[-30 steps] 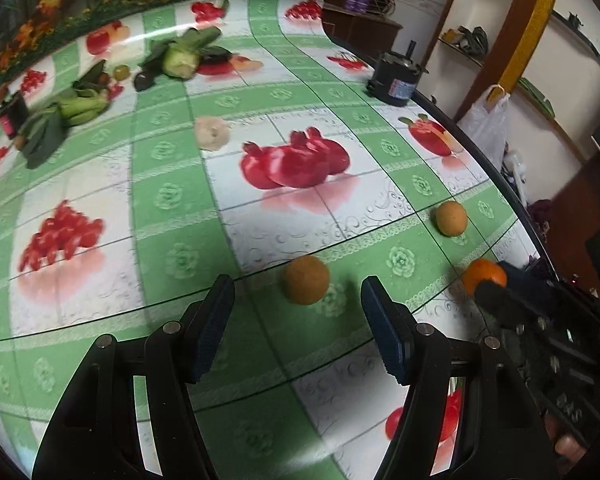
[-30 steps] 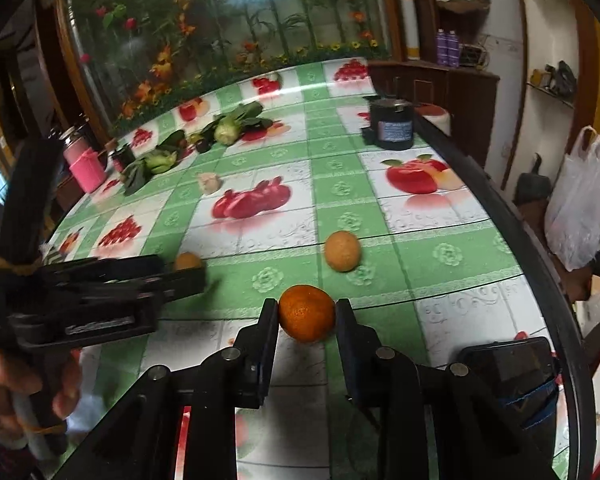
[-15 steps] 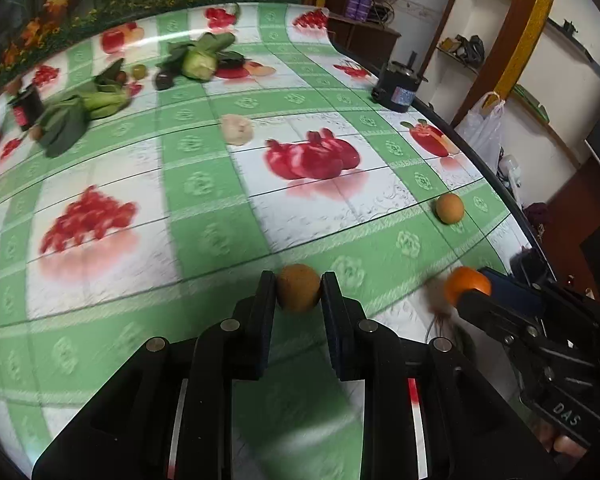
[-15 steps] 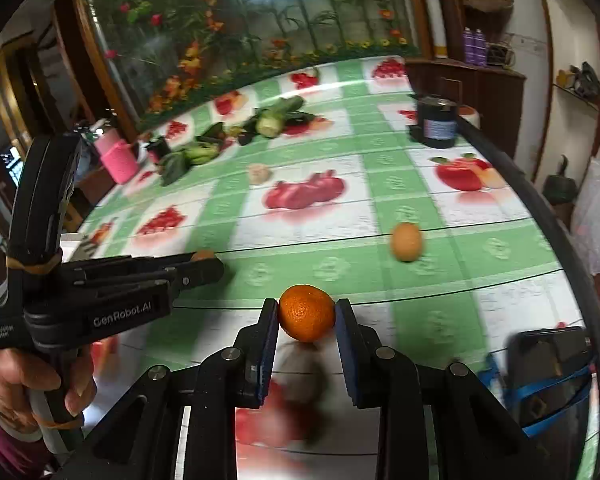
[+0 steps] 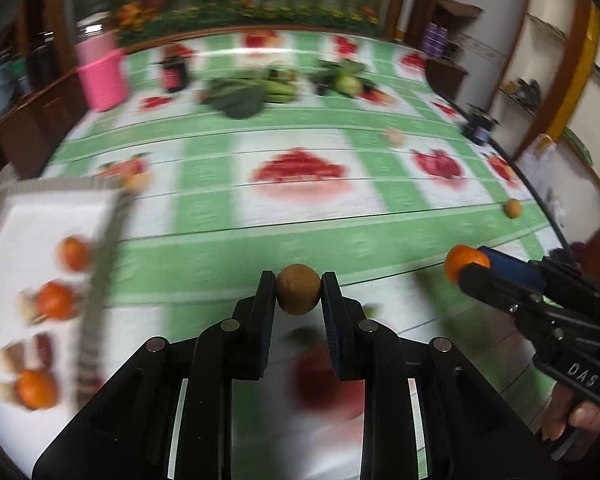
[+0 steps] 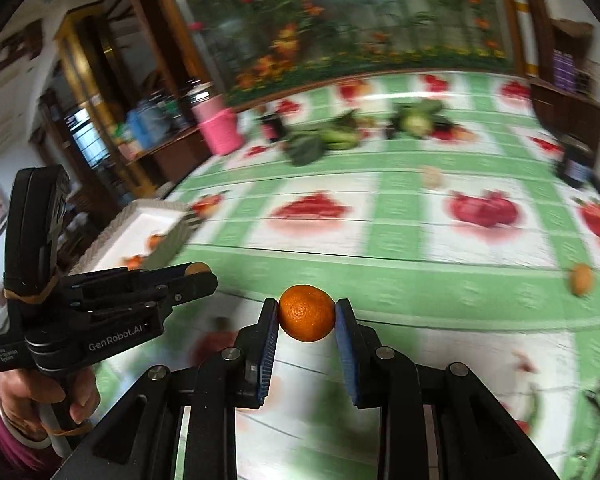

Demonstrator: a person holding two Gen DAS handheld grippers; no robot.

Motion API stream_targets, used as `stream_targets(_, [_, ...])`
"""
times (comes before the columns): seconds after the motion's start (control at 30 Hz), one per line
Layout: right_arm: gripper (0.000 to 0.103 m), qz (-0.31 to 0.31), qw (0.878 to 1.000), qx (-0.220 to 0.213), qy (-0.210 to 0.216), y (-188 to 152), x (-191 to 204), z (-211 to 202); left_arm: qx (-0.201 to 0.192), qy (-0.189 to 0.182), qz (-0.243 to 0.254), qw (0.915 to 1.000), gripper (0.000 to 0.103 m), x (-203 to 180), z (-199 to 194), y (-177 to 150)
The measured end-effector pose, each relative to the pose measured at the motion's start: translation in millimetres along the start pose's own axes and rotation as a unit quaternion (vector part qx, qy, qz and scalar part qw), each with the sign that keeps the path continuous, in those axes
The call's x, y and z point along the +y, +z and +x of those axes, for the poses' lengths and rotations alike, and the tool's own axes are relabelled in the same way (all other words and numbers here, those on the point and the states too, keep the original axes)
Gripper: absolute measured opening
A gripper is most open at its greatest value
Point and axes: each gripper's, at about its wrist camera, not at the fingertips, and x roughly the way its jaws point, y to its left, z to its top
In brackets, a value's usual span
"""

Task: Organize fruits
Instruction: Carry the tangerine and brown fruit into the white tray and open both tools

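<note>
My left gripper (image 5: 298, 294) is shut on a round brown fruit (image 5: 298, 289) and holds it above the table. My right gripper (image 6: 307, 320) is shut on an orange (image 6: 307, 318), also lifted; it shows in the left wrist view (image 5: 464, 268) at the right. A white tray (image 5: 40, 224) with several oranges (image 5: 56, 300) lies at the left and shows in the right wrist view (image 6: 140, 228). Another brown fruit (image 5: 513, 209) rests on the table at the far right, also in the right wrist view (image 6: 581, 279).
The table has a green and white fruit-print cloth (image 5: 300, 216). Vegetables (image 5: 256, 92), a pink container (image 5: 102, 76), a dark bottle (image 5: 174, 70) and a small pale item (image 5: 396, 136) sit at the back. A dark jar (image 5: 480, 124) stands near the right edge.
Both grippers have swung left with their fruits, bringing the white tray into view. The left gripper went from open around the brown fruit to shut on it and lifted it.
</note>
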Motion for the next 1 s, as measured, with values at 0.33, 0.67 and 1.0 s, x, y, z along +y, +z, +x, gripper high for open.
stream_targets(0.33, [0.028,-0.105,0.989,0.031,0.102,27.7,135.3,69.2,-0.034,0.111,-0.086,0.9896,0.022,139.1,-59.9,-27.1])
stream_targets(0.67, [0.028,-0.167,0.975,0.072,0.124,25.5,212.0,127.9,-0.031,0.161,-0.147,0.9754,0.022,217.9,-68.5,-45.0])
stream_targets(1.0, [0.028,-0.242,0.964,0.097,0.058,21.0,231.7,158.5,-0.012,0.167,-0.160,0.9728,0.022,239.6,-56.7,-45.9])
